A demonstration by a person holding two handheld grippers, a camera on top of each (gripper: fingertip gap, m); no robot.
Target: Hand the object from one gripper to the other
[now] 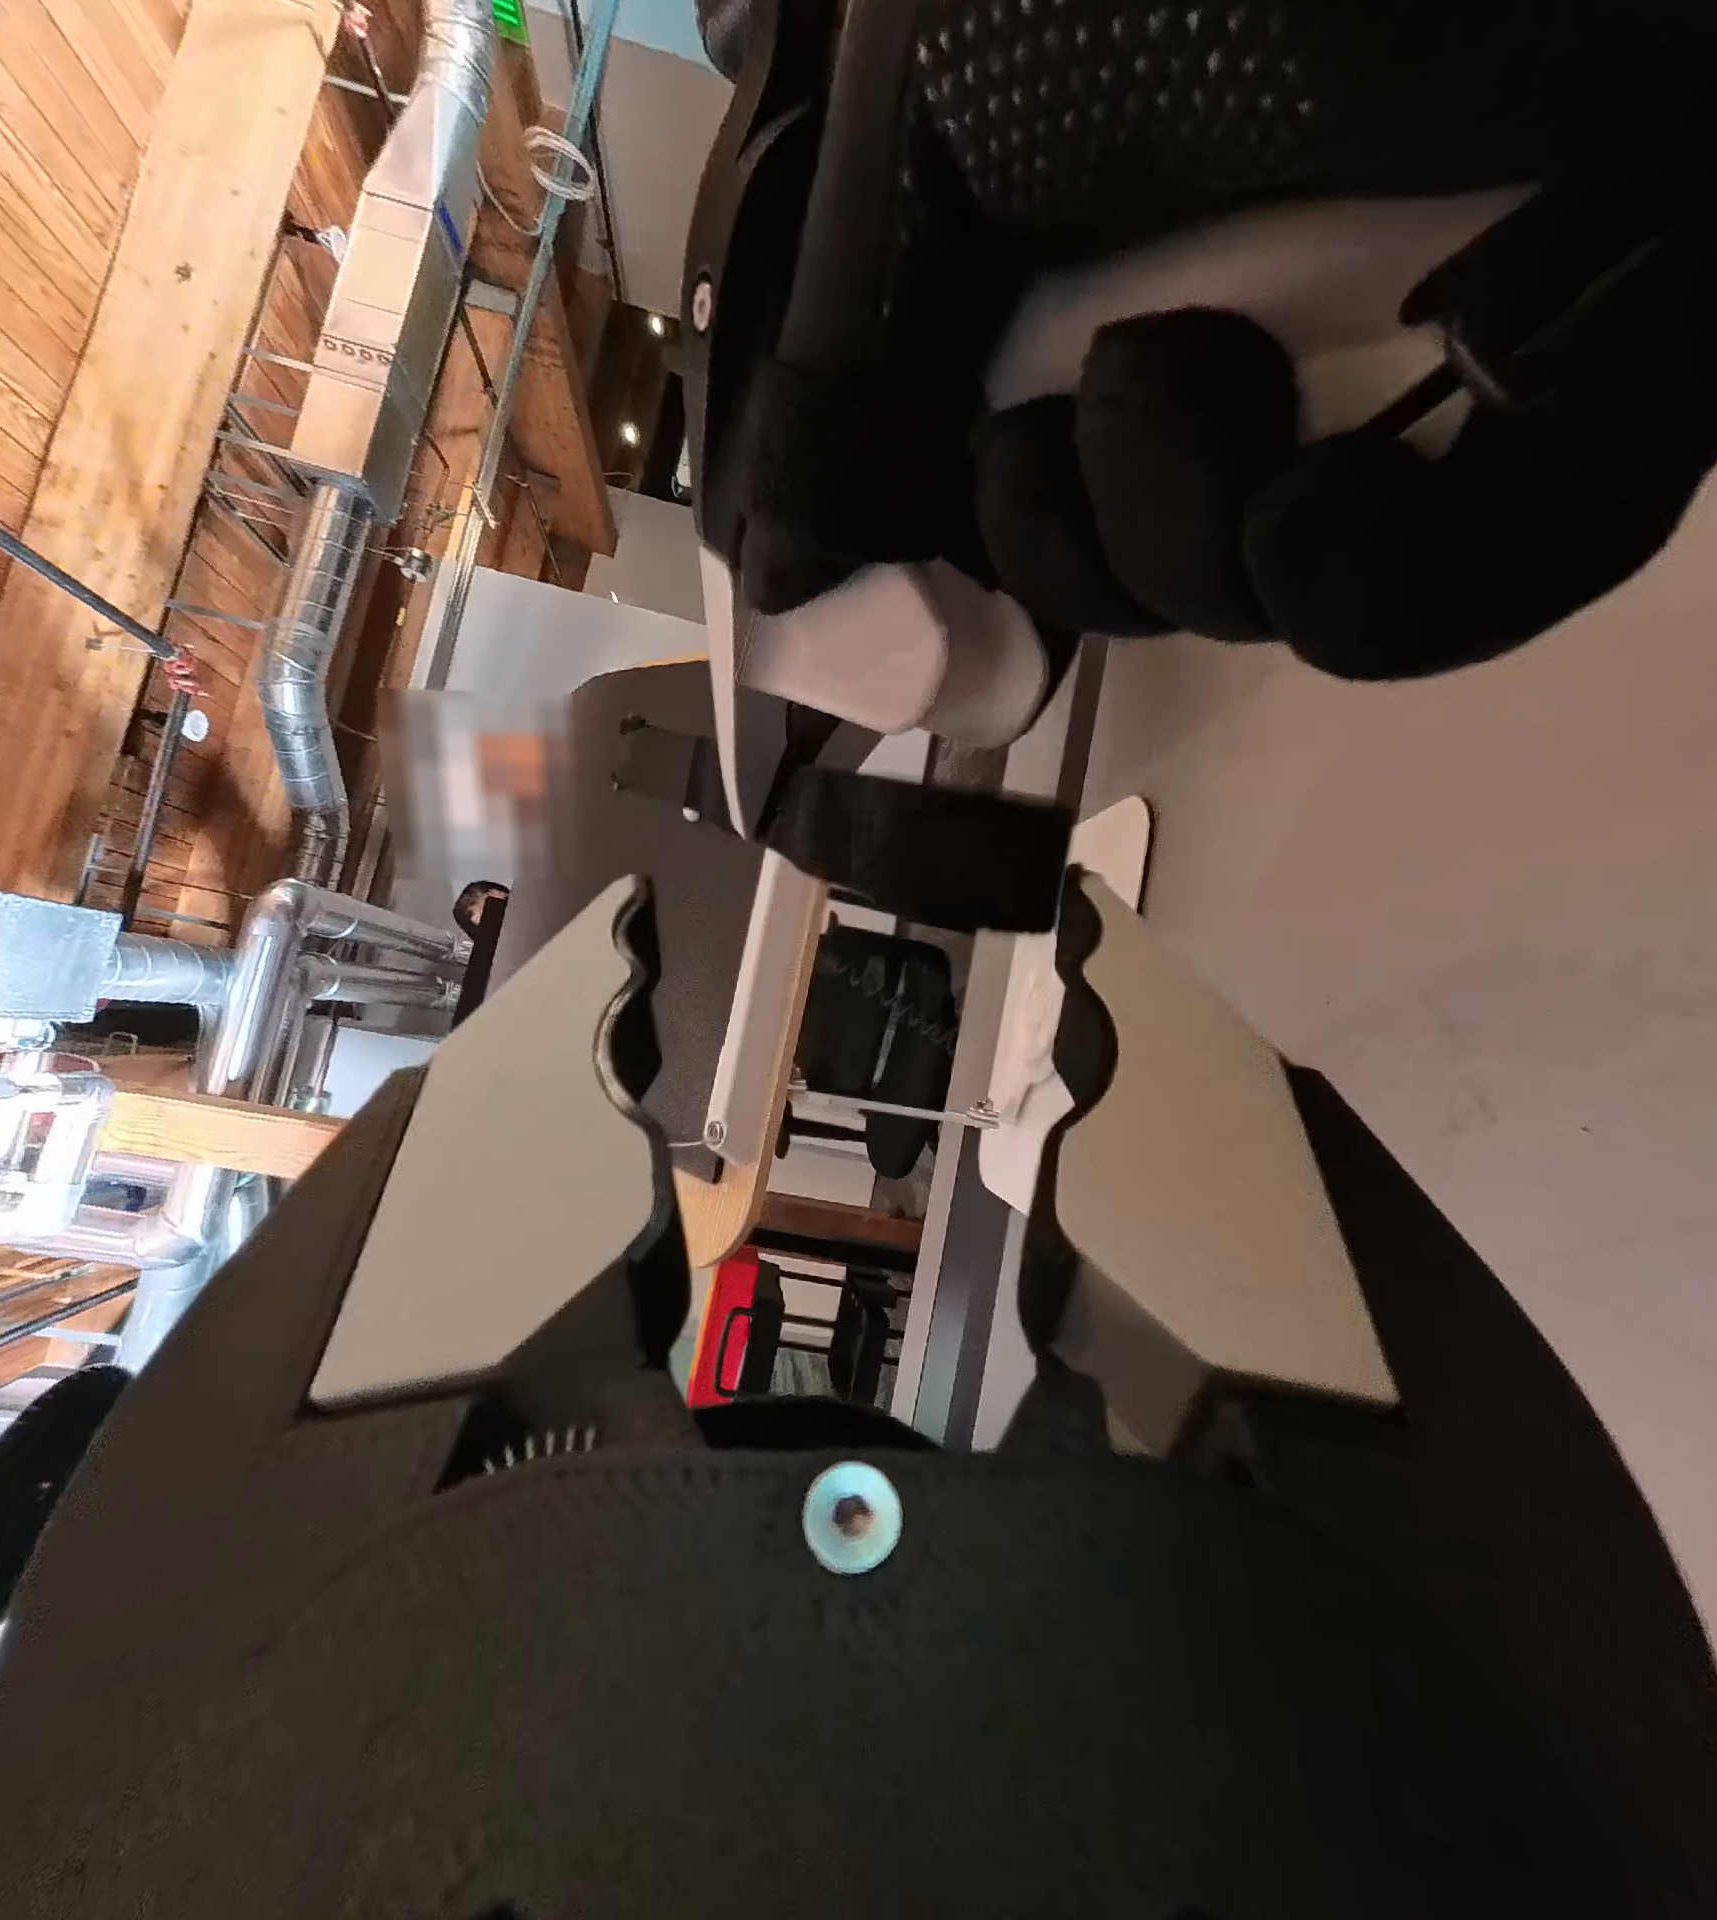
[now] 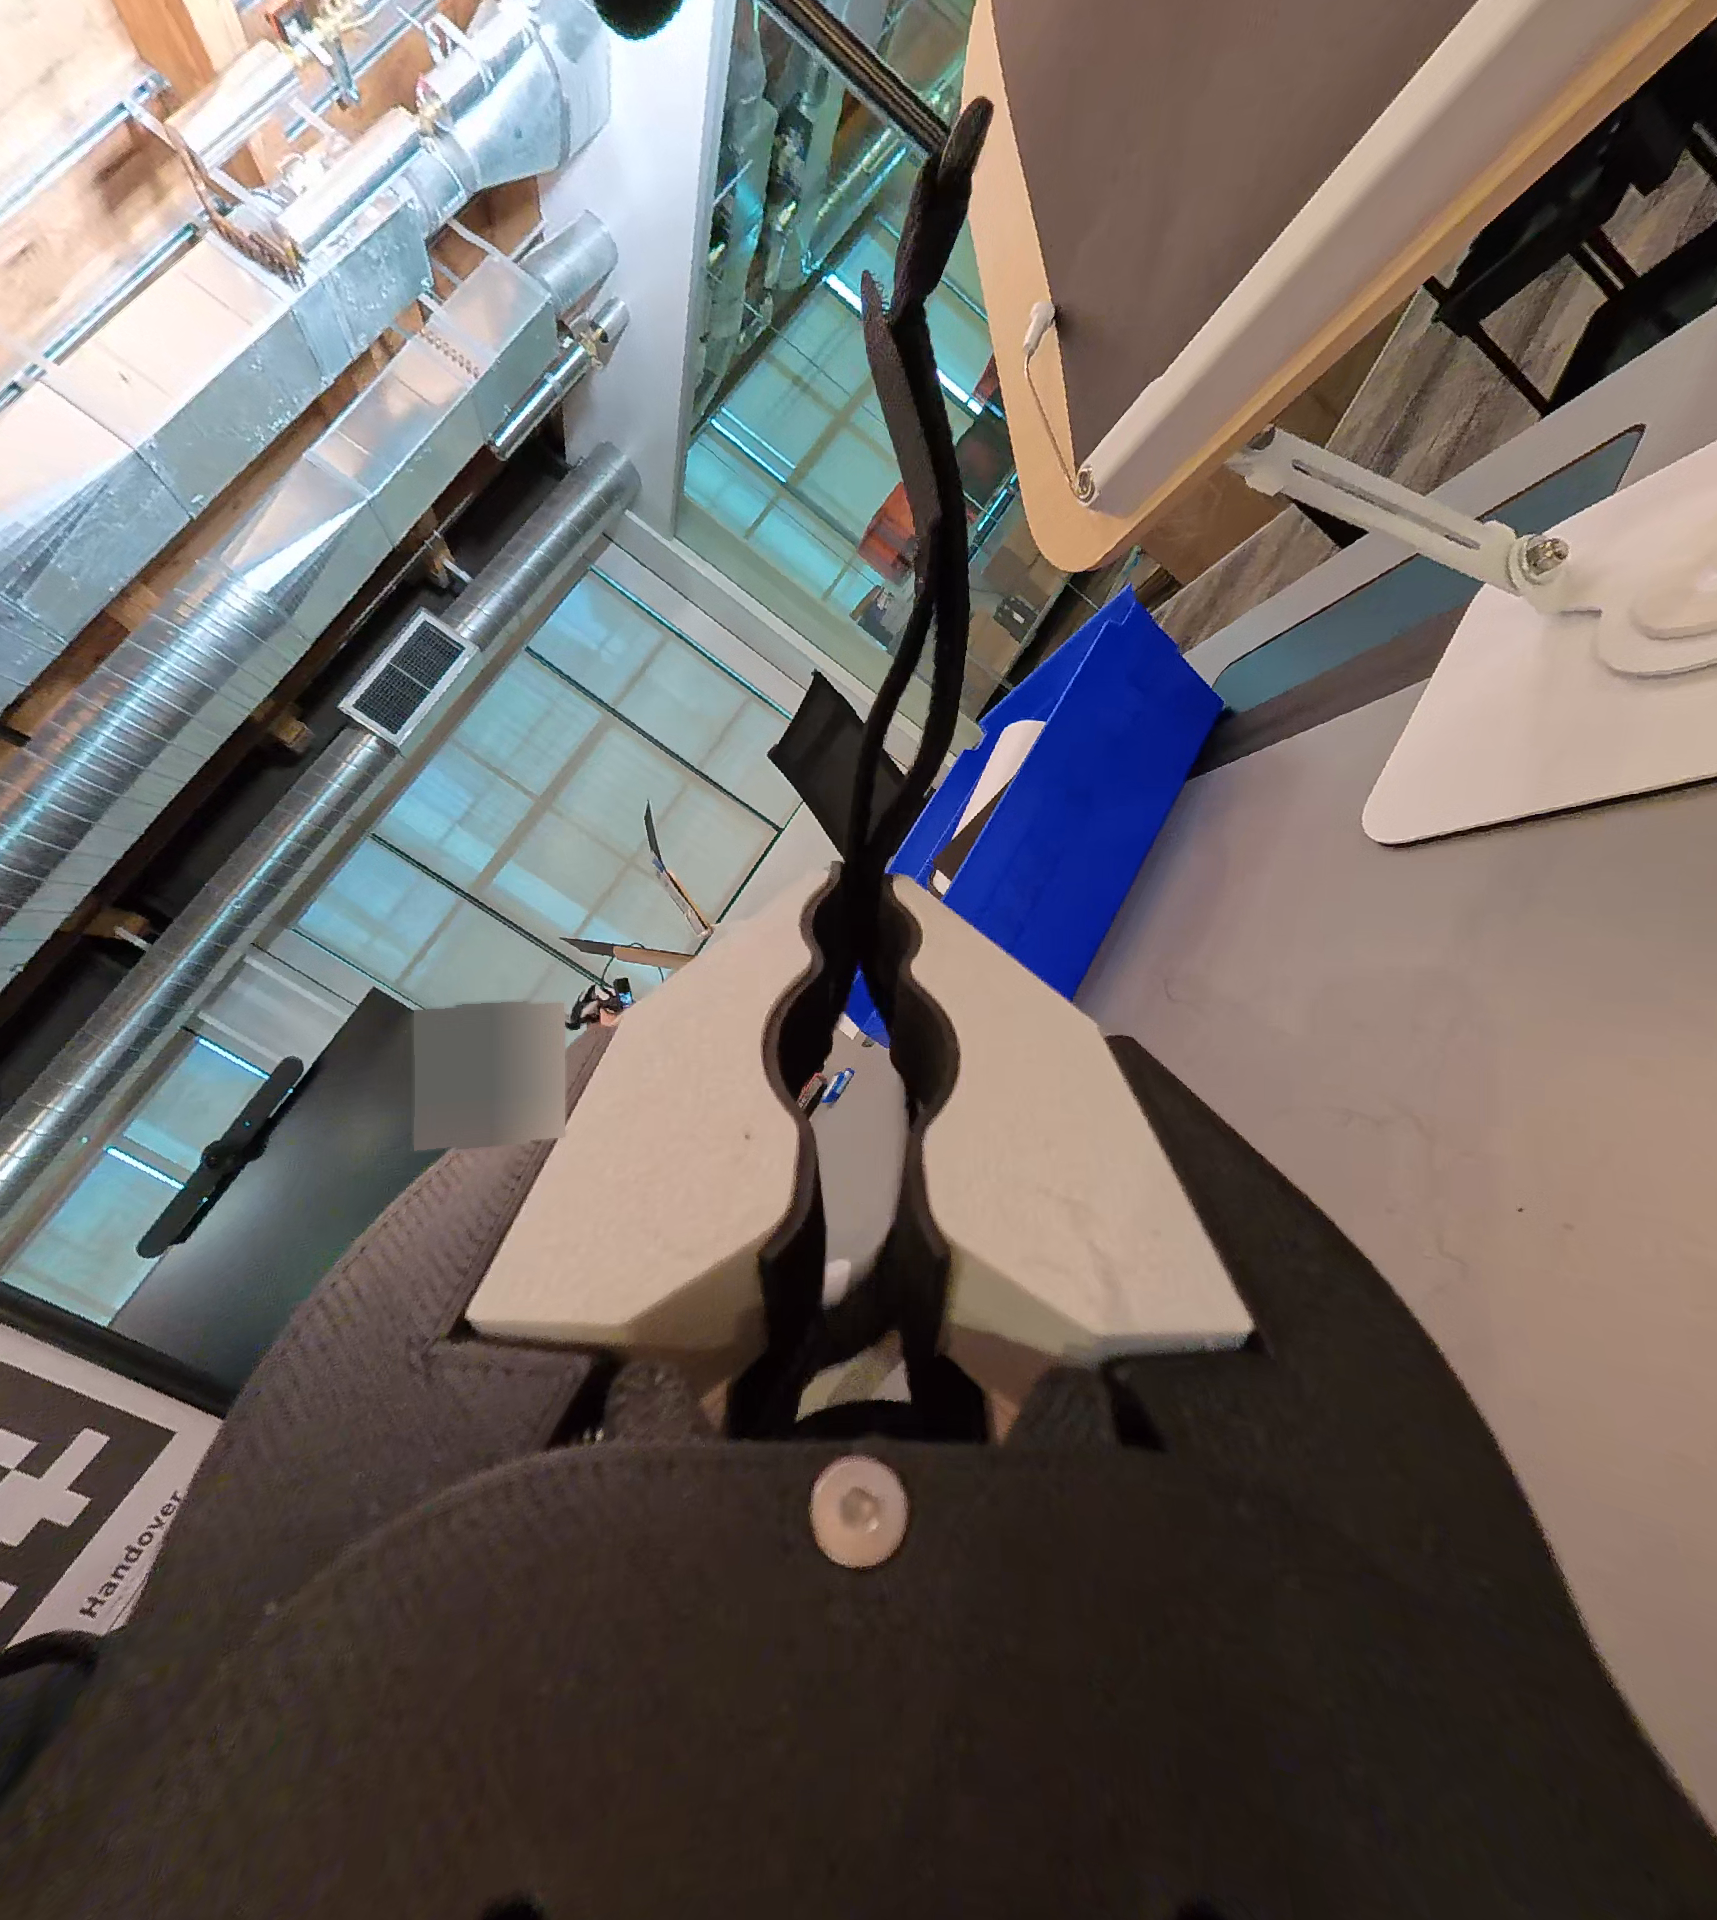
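In the left wrist view, the left gripper [image 1: 854,1049] has its jaws spread wide and nothing is between them. Just ahead of its fingertips hangs a black strap [image 1: 921,862], coming out of the right gripper [image 1: 760,769], which a black-gloved hand [image 1: 1280,488] holds from above.

In the right wrist view, the right gripper [image 2: 859,1049] is clenched on the black strap [image 2: 911,499] — its two thin ends rise past the fingertips. Beyond stands a blue bin [image 2: 1072,821] on the grey table [image 2: 1456,1143]
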